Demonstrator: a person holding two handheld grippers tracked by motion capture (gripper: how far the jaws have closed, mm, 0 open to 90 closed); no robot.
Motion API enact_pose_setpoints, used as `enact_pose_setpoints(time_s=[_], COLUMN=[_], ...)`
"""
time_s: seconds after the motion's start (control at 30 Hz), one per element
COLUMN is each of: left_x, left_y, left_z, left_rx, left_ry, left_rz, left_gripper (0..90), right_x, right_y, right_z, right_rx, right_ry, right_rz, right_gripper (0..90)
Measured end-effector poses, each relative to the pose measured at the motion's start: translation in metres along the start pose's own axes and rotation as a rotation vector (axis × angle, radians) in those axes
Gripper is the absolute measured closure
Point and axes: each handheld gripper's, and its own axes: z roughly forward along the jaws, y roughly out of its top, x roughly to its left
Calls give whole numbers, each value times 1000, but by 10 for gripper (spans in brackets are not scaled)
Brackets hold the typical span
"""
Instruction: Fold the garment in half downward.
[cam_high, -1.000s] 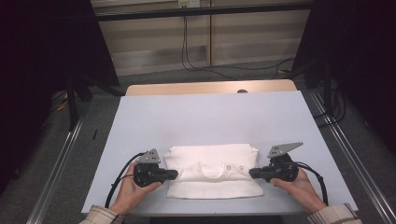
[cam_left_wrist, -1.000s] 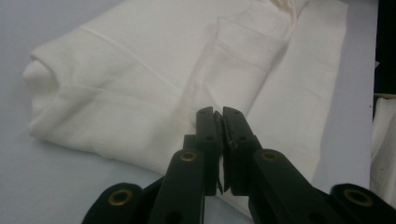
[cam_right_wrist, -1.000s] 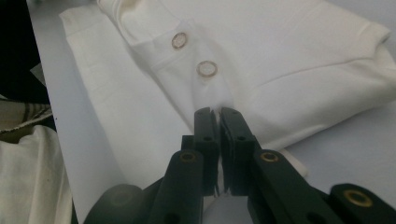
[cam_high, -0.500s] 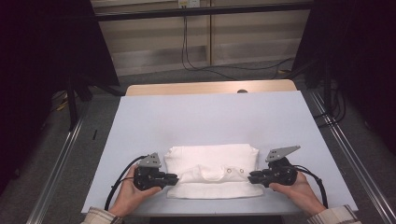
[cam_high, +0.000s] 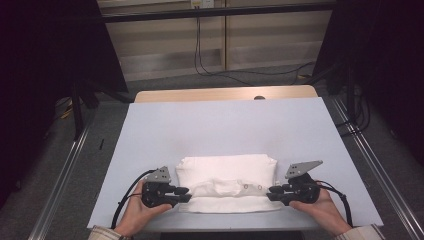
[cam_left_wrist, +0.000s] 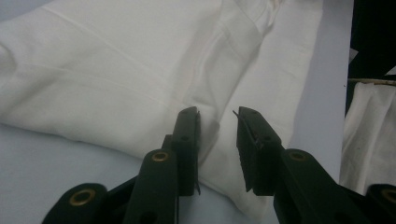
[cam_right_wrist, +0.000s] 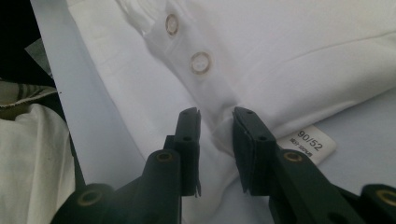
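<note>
A folded white shirt (cam_high: 225, 172) lies on the pale blue table cover (cam_high: 225, 125) near the front edge, button placket toward me. My left gripper (cam_high: 184, 193) is at the shirt's left end and my right gripper (cam_high: 272, 192) at its right end. In the left gripper view the jaws (cam_left_wrist: 218, 114) stand a little apart over a fold of the shirt (cam_left_wrist: 116, 70). In the right gripper view the jaws (cam_right_wrist: 217, 114) straddle the placket of the shirt (cam_right_wrist: 289, 46), just below two buttons (cam_right_wrist: 201, 63). Both pairs of jaws have just been opening, with cloth between them but not pinched.
A size label (cam_right_wrist: 310, 142) sticks out from the shirt's edge. A wooden table edge (cam_high: 225, 93) shows beyond the cover. Metal rails (cam_high: 370, 165) run along both sides, and cables (cam_high: 240, 72) lie on the floor behind. More pale cloth (cam_right_wrist: 28, 154) hangs below the table's near edge.
Both grippers have slid slightly toward the near edge and their jaws have parted, letting go of the shirt's ends. The shirt has settled flat.
</note>
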Motion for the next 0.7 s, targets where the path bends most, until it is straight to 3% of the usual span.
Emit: enact_pose_setpoints(time_s=[0.3,0.47,0.7], left_x=[-3,-5,-7], left_y=[-4,-10,-10], left_z=[-5,-6,-6], left_rx=[-16,-42,-43], left_ry=[3,1,-7], left_rz=[-2,-28,-16], left_gripper=[699,683,637], right_x=[4,6,10], right_y=[-3,-5,-7], right_z=[-3,-6,-8], right_rx=[-12,-23,-38], right_ry=[-9,-7,-11], right_rz=[-1,5,0], right_gripper=[681,670,665])
